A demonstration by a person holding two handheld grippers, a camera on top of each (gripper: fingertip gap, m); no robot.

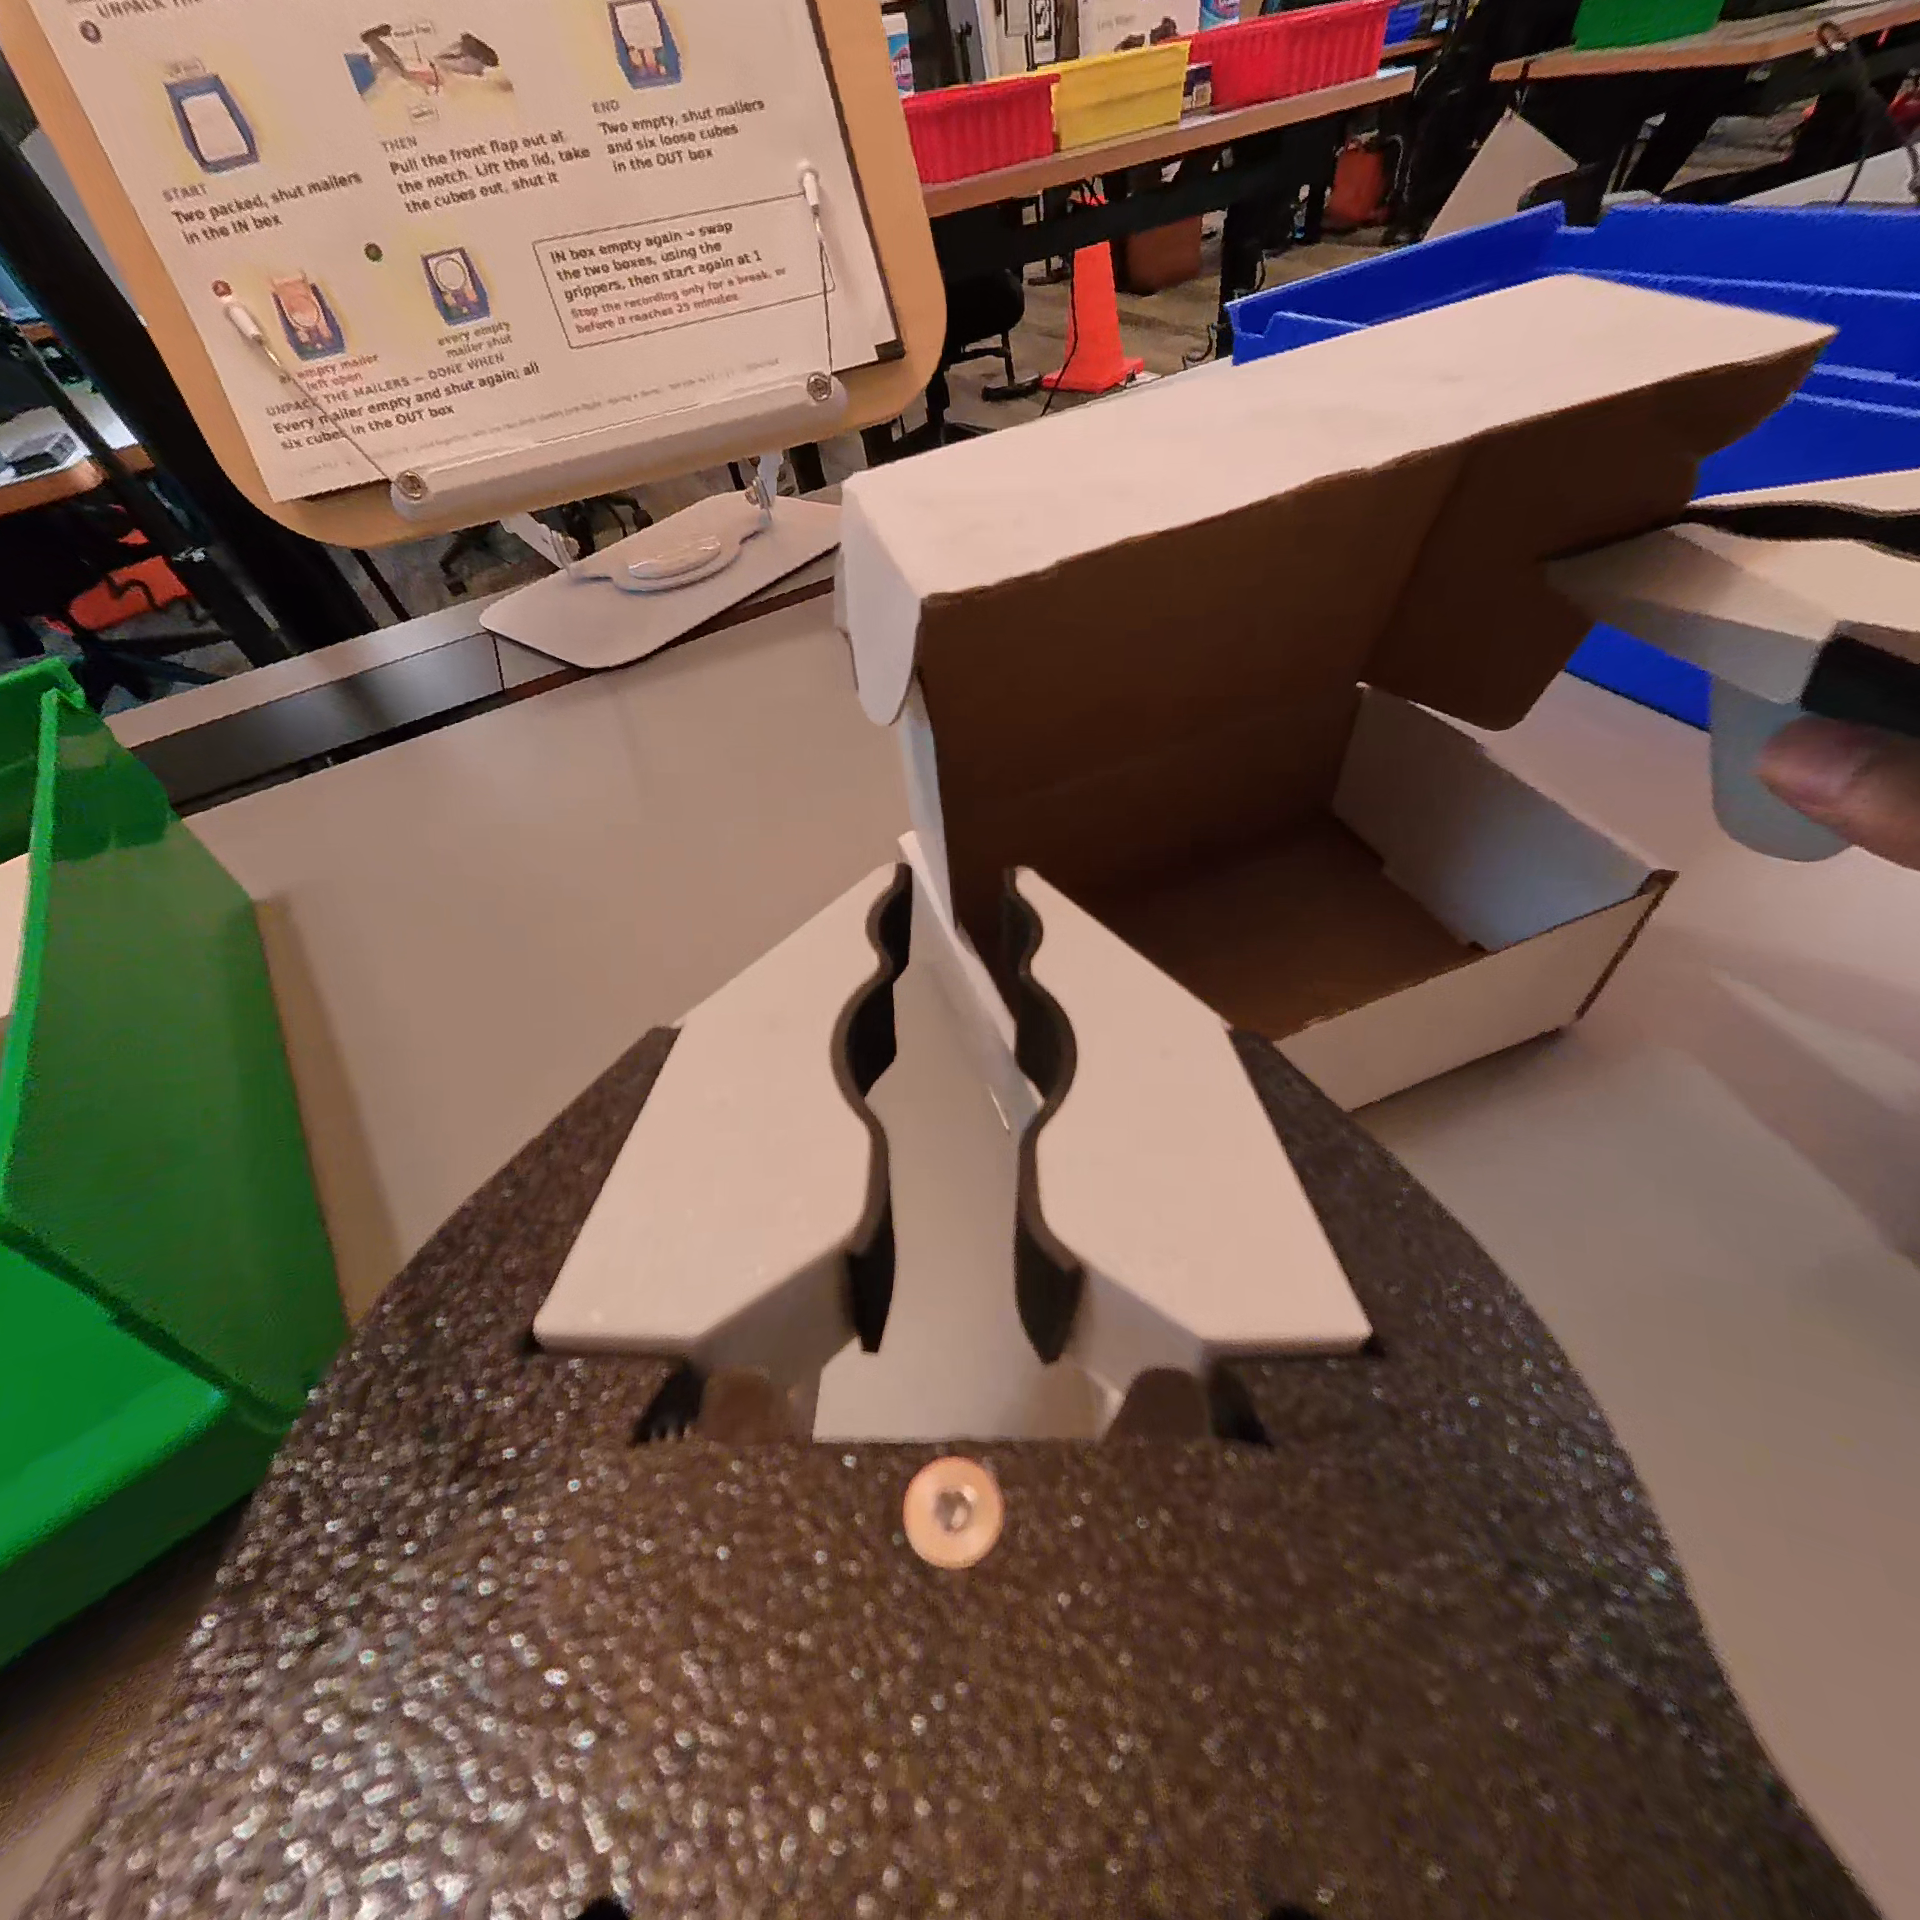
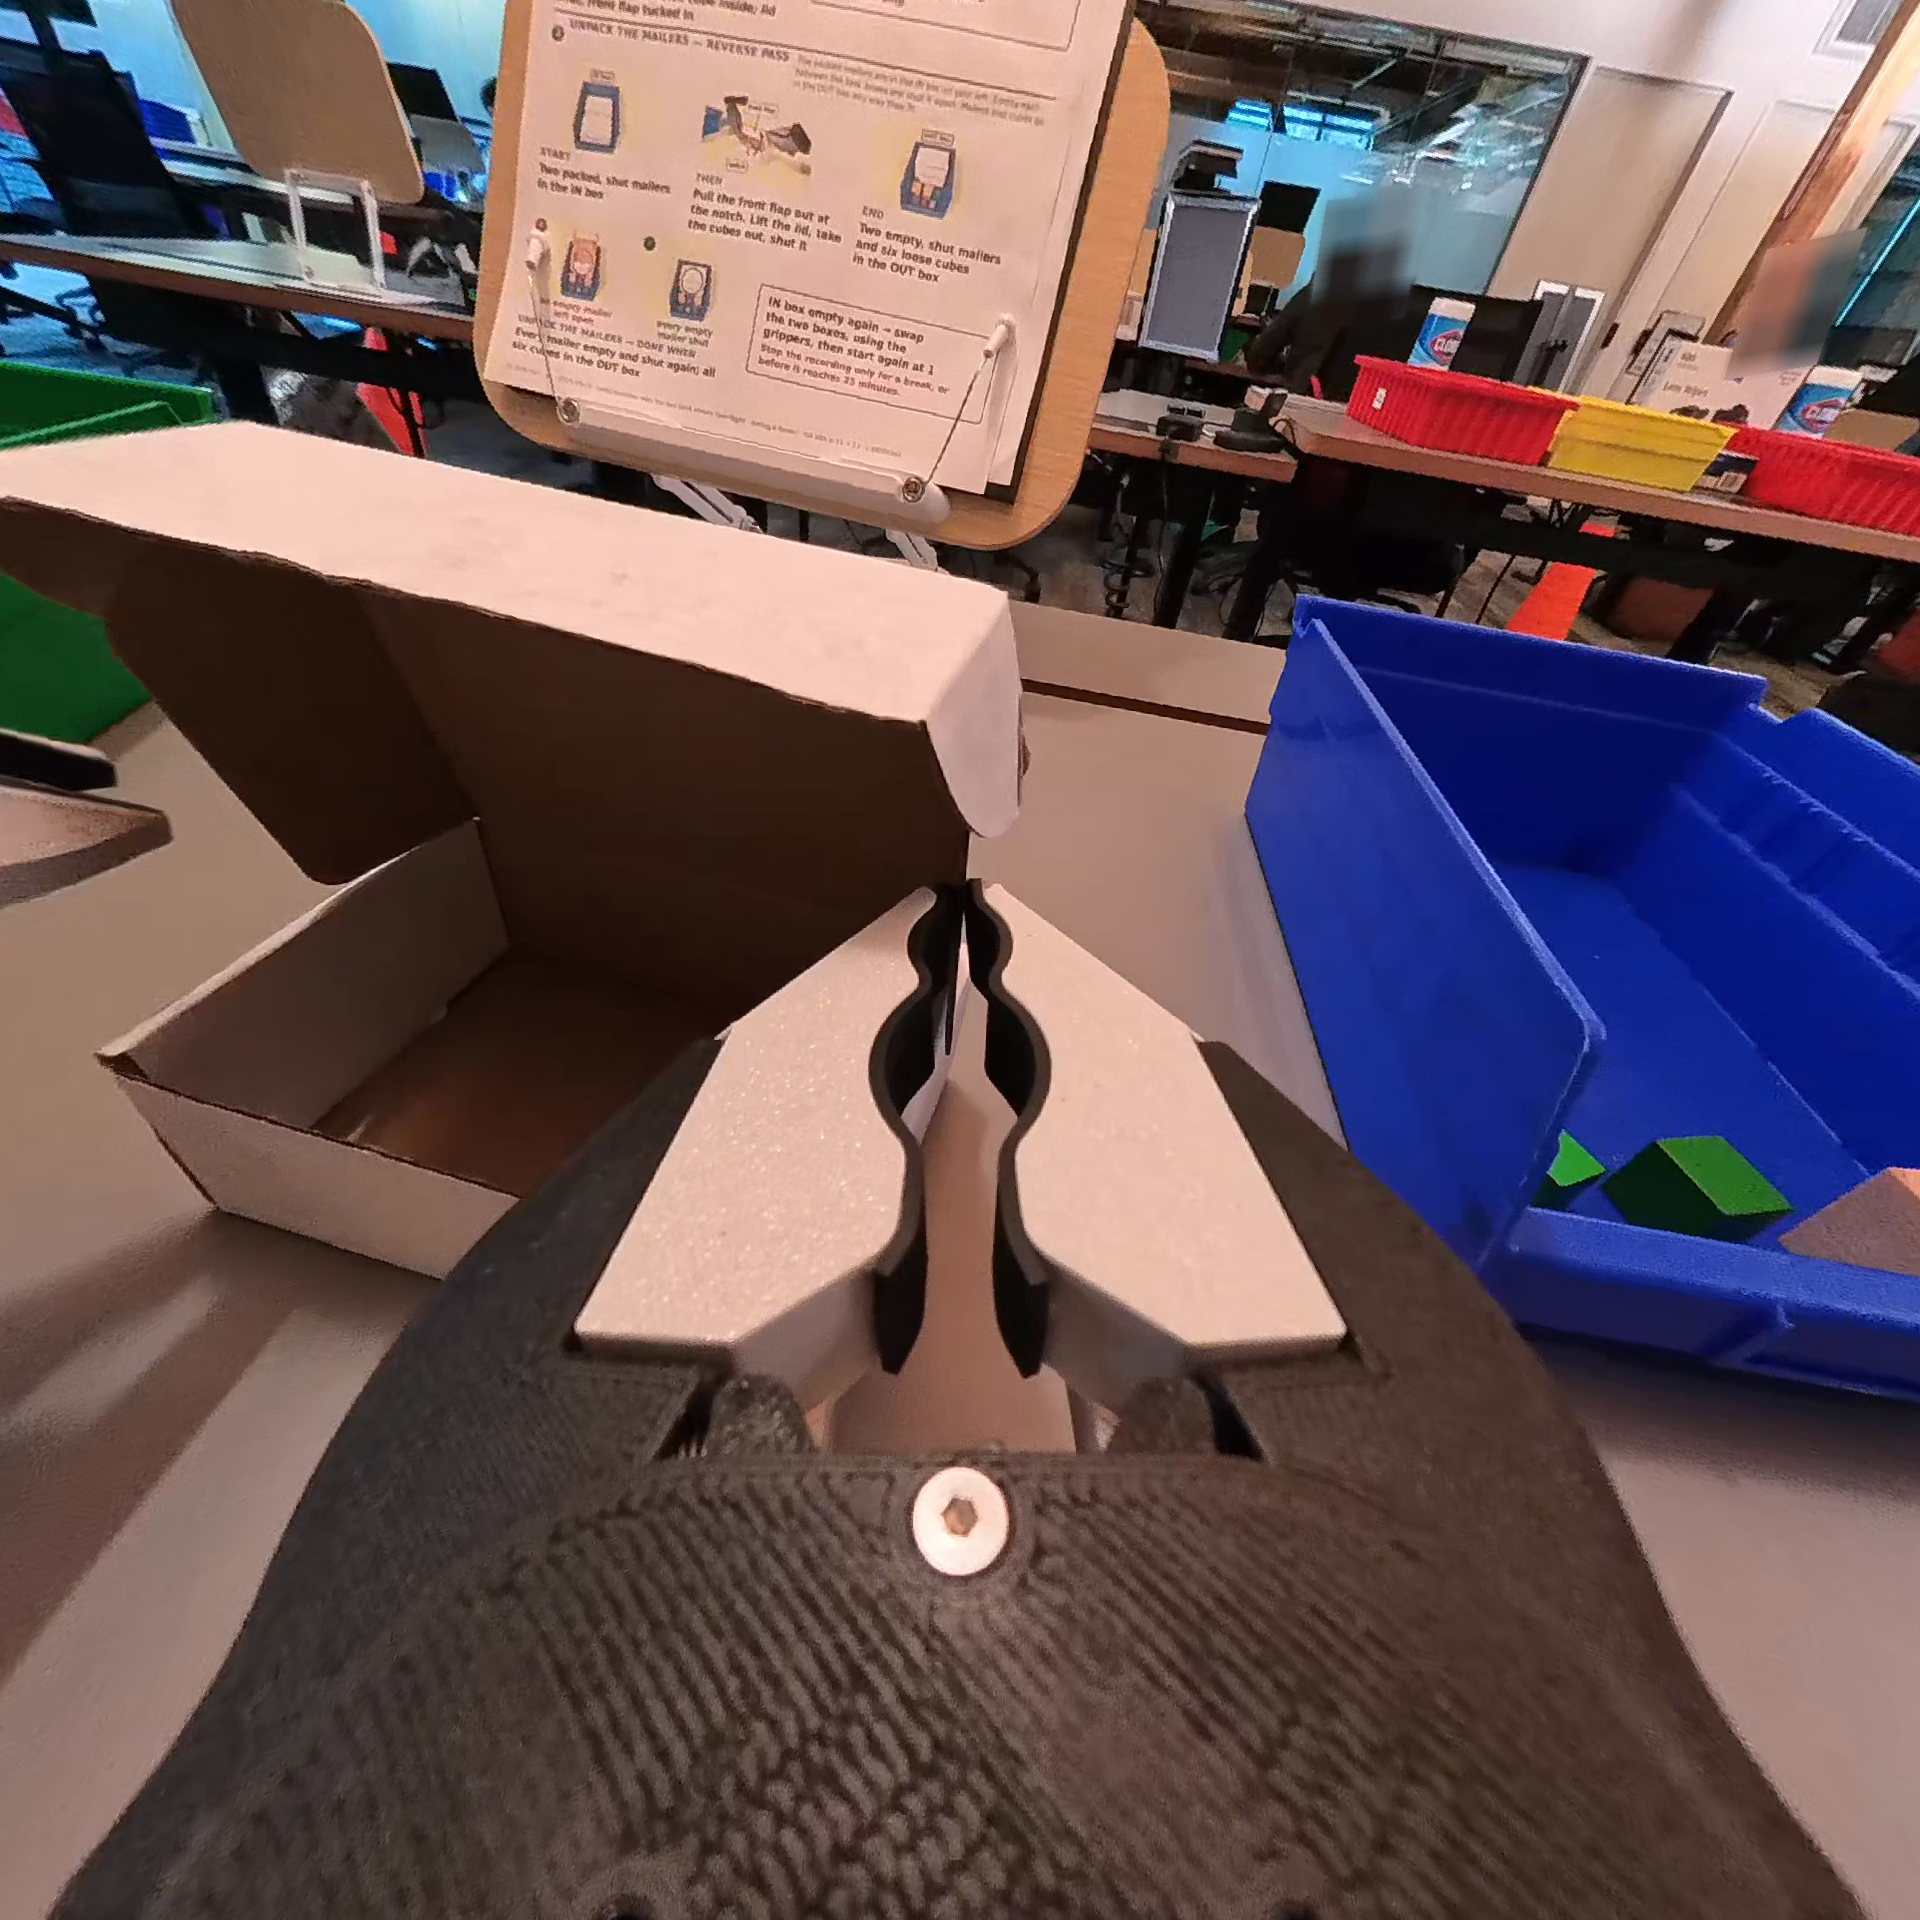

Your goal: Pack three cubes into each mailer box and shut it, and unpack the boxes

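Mailer box (image 1: 1351, 935) sits open on the grey table (image 1: 520, 883) between our two grippers, lid (image 1: 1195, 499) raised and tilted over a base we see empty inside. Left gripper (image 1: 956, 894) is at the box's left side wall; its fingers stand a little apart with the white wall edge running into the gap, and we cannot tell if the pads actually touch it. Right gripper (image 2: 961, 904) is at the opposite side, fingertips nearly together and pinched on the thin cardboard wall just under the lid's side flap (image 2: 982, 727). In the left wrist view the right gripper's finger (image 1: 1683, 613) shows at the far side of the box. Blue bin (image 2: 1558, 935) lies just right of the box, holding green cubes (image 2: 1694, 1184) and a tan one (image 2: 1860, 1226). Green bin (image 1: 125, 1143) sits to the left. Instruction sheet on a stand (image 2: 800, 239) is behind the box.
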